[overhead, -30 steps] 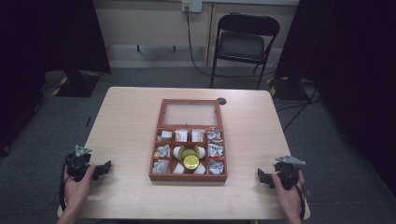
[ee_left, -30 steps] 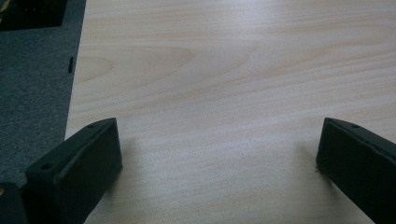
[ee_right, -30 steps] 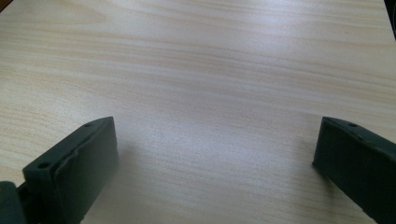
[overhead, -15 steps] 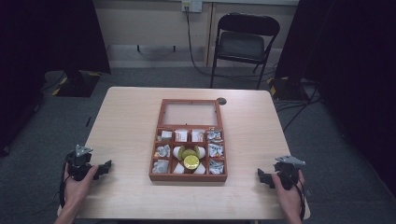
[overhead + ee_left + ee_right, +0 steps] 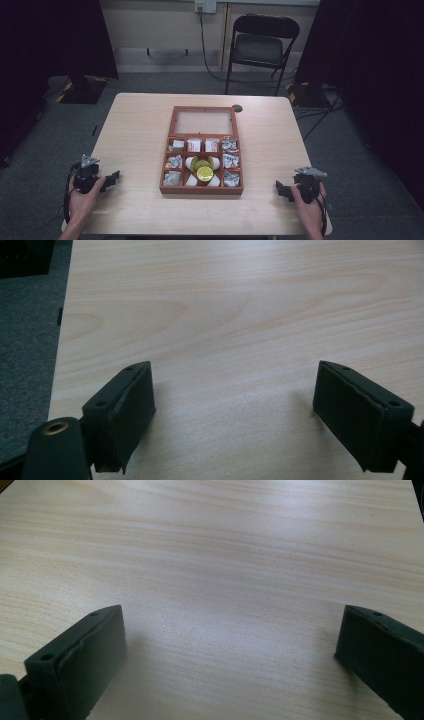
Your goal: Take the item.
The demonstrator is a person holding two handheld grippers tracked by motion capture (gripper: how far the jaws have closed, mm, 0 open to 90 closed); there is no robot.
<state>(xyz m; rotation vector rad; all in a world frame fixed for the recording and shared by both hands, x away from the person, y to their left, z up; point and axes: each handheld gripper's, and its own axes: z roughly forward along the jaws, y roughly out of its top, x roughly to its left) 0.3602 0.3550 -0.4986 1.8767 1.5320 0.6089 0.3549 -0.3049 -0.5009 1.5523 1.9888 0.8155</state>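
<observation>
Both tongs (image 5: 114, 178) (image 5: 281, 190) flank the box (image 5: 202, 189), apart.

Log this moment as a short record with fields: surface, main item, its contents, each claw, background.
surface: light wooden table
main item: red-brown wooden box at the table's middle, lid open and lying flat behind the tray
contents: small wrapped packets in the outer compartments; round yellow tin near the front middle
left claw: near the front left edge, jaws apart and just been closing, nothing between them
right claw: near the front right edge, jaws apart, nothing between them
background: black folding chair beyond the table
</observation>
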